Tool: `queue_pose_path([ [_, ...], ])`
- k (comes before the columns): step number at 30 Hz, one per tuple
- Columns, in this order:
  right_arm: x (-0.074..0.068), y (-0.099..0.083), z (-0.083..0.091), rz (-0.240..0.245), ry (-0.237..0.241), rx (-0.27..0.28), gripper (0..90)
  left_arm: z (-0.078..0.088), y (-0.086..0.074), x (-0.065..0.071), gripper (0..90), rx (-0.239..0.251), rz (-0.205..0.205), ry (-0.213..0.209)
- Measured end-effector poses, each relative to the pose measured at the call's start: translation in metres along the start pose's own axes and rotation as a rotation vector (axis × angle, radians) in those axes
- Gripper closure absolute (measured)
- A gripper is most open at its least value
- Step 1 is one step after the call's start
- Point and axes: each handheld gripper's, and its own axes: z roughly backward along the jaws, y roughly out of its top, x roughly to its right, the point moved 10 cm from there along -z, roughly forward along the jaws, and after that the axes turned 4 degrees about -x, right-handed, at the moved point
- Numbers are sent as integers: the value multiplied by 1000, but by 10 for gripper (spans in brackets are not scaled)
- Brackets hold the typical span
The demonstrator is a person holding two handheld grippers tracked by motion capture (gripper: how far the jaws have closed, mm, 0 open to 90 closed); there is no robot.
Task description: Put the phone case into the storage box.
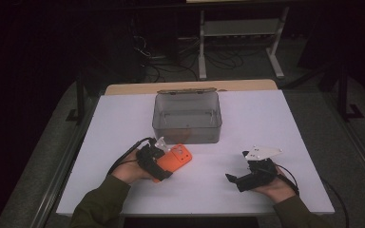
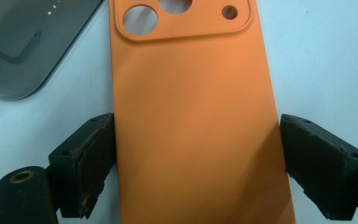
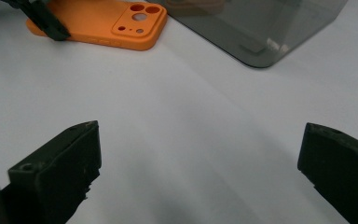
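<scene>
**Inspector:** State the condition of your left fingers and the location of the work item.

**Operator:** My left gripper (image 2: 196, 154) is pinching the orange phone case (image 2: 191, 116) across its width. One pad (image 2: 95, 163) presses each long edge, at the end away from the camera cut-out. The case lies back-up on the white desk (image 1: 266, 123), just in front of the smoked clear plastic box (image 1: 187, 117) and a little to its left, near it but not touching.

**Inspector:** And the right?

**Operator:** My right gripper (image 3: 200, 172) has its fingers spread wide with nothing between them but bare desk. It rests well to the right of the box's front, apart from the case.

**Inspector:** Risks from this position?

**Operator:** In my judgement, three. First, the case looks like a soft, hollow shell; squeezing it edge to edge could bow it, and it may spring out of the pads on lifting. Second, I hold it near one end, so the camera-cut-out end overhangs; the case could droop or pivot in the pads once off the desk. Third, if it is bound for the box, the front wall stands close ahead, and a low carry would catch the overhanging end on the rim and knock the case loose.

**Inspector:** Mitigation?

**Operator:** Lift slowly, watch for bowing, and clear the rim with margin. The right gripper is free to steady the far end if it sags.
</scene>
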Motion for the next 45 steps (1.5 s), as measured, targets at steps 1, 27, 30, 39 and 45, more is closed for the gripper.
queue_pose_path([
  [1,0,0,0,0,0,1,0,0,0,0,132,2,1,0],
  [27,-1,-1,-2,5,7,-5,0,1,-1,0,154,25,-9,-12],
  [30,-1,0,-1,0,7,-4,0,2,-1,1,154,24,-15,-19],
  [39,-1,0,-1,2,6,-2,0,10,2,3,155,40,-39,-28],
  [45,0,-1,-1,2,5,-5,0,16,6,6,155,57,-55,-36],
])
